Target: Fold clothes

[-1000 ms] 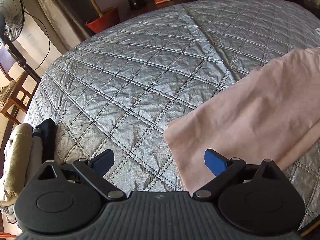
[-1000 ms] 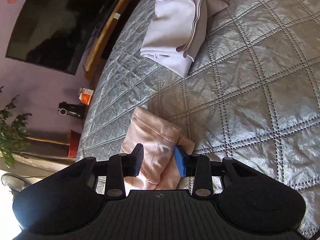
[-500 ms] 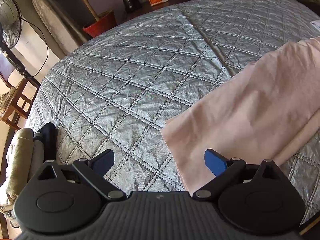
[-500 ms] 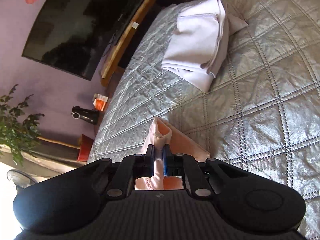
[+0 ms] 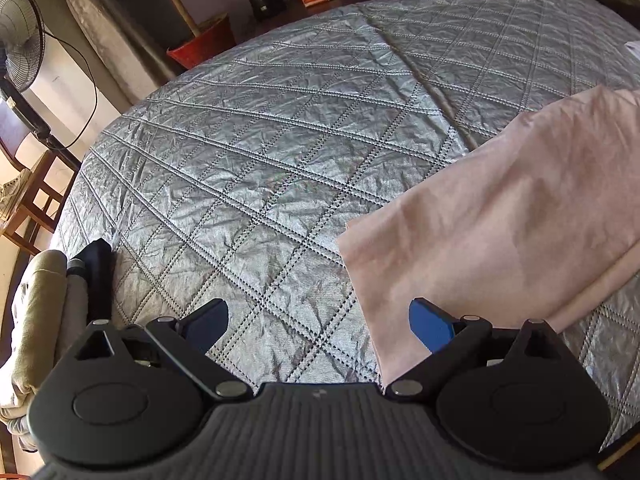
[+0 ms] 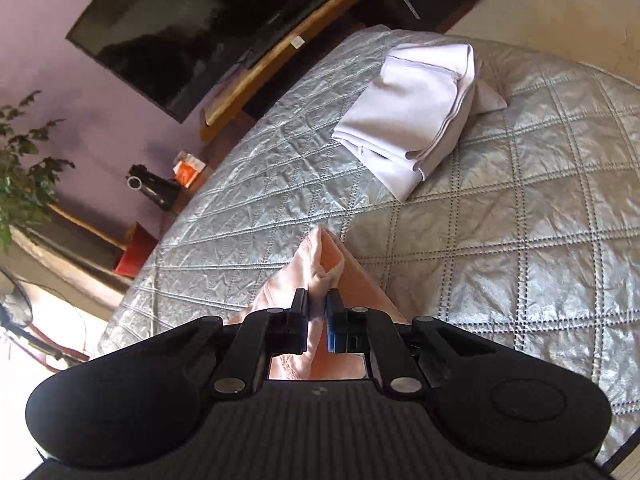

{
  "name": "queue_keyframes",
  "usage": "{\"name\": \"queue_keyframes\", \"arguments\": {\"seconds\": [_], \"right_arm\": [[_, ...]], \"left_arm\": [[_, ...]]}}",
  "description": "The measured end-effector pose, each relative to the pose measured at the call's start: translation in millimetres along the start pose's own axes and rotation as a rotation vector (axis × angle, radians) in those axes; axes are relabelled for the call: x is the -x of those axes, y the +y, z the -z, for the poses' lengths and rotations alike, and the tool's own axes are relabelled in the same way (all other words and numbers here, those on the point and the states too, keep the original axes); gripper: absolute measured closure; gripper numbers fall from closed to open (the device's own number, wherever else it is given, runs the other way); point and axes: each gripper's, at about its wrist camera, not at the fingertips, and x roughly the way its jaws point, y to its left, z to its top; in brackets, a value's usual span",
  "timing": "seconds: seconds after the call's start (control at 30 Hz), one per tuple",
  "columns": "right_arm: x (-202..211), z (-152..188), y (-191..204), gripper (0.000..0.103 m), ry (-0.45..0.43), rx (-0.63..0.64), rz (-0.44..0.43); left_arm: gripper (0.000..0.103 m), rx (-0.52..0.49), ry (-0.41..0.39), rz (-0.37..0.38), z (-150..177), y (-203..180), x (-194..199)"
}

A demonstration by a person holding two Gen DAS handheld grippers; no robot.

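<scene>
A pink garment (image 5: 492, 216) lies partly folded on the silver quilted bed (image 5: 280, 152), at the right of the left wrist view. My left gripper (image 5: 318, 322) is open and empty, with its right finger over the garment's near corner. My right gripper (image 6: 317, 320) is shut on an end of the pink garment (image 6: 320, 268), which bunches up between the jaws and is lifted off the bed. A folded white garment (image 6: 416, 120) lies on the bed beyond the right gripper.
A pile of dark and beige clothes (image 5: 52, 312) sits at the bed's left edge. Beyond the bed stand a red pot (image 5: 202, 42), a fan (image 5: 20, 40), a wooden chair (image 5: 32, 204) and a dark TV (image 6: 208, 20) on the wall.
My right gripper closed on the pink garment's end and lifted it off the bed. The left gripper stayed open and shifted only slightly.
</scene>
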Motion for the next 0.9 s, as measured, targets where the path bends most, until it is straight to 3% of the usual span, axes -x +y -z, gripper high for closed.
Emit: {"name": "queue_keyframes", "arguments": {"seconds": [0.13,0.2,0.3,0.5,0.57,0.67,0.77,0.9], "right_arm": [[-12,8,-12,0.092,0.065,0.057,0.109],[-13,10,-11,0.093,0.048,0.144,0.142],[-4,12,9,0.077,0.029,0.257,0.212],[33,18,43,0.076,-0.085,0.404,0.265],[42,35,72,0.076,-0.095,0.526,0.168],[27,87,136,0.075,0.045,0.810,-0.027],[6,148,193,0.075,0.133,1.083,-0.157],[-16,214,249,0.076,0.207,1.424,-0.260]], "left_arm": [[0.007,0.000,0.002,-0.001,0,1,0],[0.007,0.003,0.004,-0.003,1,2,-1],[0.007,0.009,0.006,-0.006,1,4,-1],[0.007,0.023,-0.027,-0.034,-6,21,2],[0.006,0.033,-0.045,-0.076,-9,31,4],[0.005,0.091,-0.044,-0.109,-12,50,2],[0.005,0.167,-0.034,-0.108,-15,67,1],[0.005,0.197,-0.033,-0.131,-15,78,-2]]}}
